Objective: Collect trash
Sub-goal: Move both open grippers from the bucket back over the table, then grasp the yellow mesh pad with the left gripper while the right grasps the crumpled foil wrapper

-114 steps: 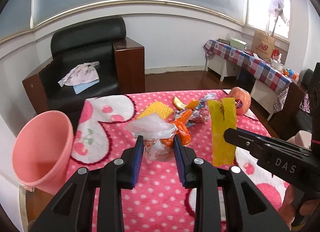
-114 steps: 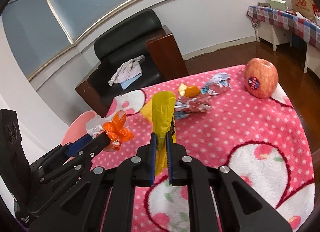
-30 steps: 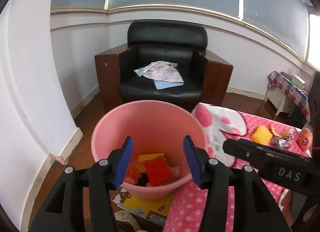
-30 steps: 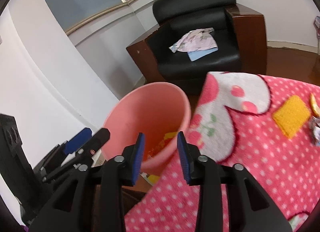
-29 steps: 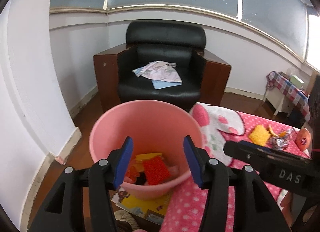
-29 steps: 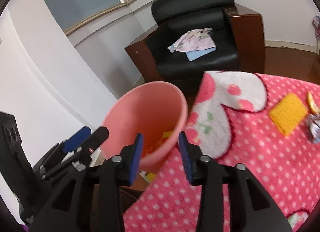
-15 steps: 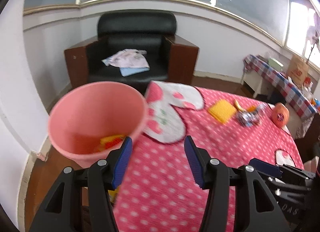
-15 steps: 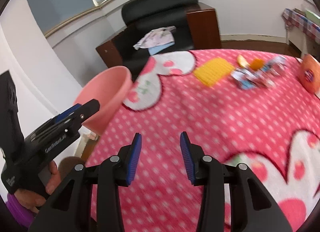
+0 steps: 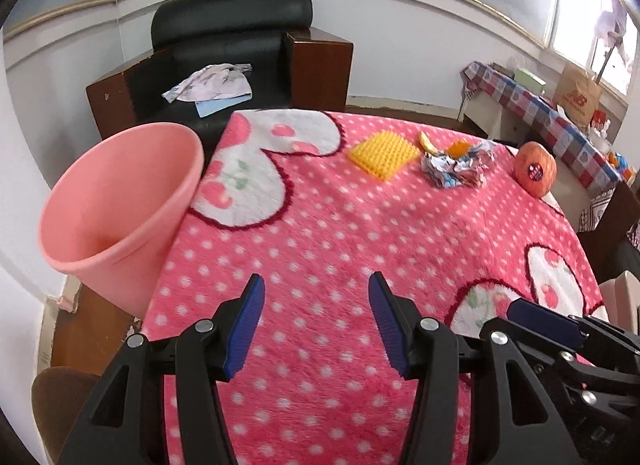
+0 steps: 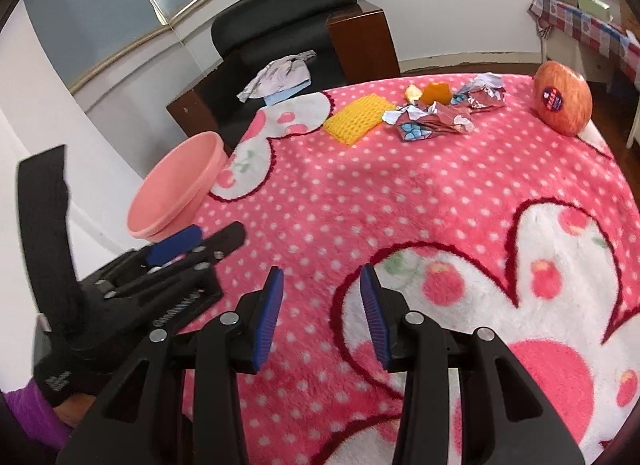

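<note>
Left wrist view: we hold the left gripper (image 9: 316, 323) and right gripper (image 10: 321, 313) spread and empty; crumpled wrappers (image 9: 456, 165) at one o'clock, pink bin (image 9: 120, 201) at ten.

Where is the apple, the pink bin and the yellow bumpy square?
apple (image 10: 563, 97): right wrist view, its front by the sticker.
pink bin (image 9: 160, 169): left wrist view, inside wall.
yellow square (image 9: 383, 154): left wrist view, its middle.

The left gripper (image 9: 316, 325) hung over the pink spotted blanket (image 9: 340, 249), jaws spread wide and holding nothing. The pink bin (image 9: 120, 205) stood at nine o'clock beside the table edge. Toward one o'clock lay a yellow sponge (image 9: 383, 152), crumpled wrappers (image 9: 456, 167) and an apple (image 9: 535, 173).
</note>
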The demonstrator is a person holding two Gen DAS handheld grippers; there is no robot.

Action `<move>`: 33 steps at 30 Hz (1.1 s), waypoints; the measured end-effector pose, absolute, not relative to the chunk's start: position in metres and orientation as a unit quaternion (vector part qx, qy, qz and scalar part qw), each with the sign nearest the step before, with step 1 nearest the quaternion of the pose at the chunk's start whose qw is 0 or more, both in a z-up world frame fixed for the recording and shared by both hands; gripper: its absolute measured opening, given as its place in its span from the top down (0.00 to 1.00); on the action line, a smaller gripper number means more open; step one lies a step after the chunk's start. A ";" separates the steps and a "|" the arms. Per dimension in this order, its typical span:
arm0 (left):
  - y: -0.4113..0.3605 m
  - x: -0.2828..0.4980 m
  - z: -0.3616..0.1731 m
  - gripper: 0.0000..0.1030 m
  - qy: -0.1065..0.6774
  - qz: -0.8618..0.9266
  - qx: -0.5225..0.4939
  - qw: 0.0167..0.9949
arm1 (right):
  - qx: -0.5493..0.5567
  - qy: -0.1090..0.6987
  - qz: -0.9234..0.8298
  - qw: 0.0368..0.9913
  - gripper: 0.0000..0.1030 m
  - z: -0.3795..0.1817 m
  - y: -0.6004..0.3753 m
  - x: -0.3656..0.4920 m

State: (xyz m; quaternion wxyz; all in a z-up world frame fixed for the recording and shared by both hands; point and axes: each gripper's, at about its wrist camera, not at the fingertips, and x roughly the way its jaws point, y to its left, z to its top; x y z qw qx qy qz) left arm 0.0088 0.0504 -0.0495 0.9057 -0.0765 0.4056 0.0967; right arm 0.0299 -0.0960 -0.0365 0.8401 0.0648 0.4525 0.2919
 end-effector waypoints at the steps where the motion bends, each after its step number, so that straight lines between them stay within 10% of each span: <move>1: 0.049 0.010 -0.050 0.48 0.407 0.096 -0.076 0.905 | 0.070 0.453 0.295 0.839 0.60 -0.037 -0.099 0.030; 33: 0.029 0.199 -0.053 0.48 0.414 0.008 0.027 0.910 | 0.190 0.431 0.225 0.853 0.60 -0.054 -0.159 0.179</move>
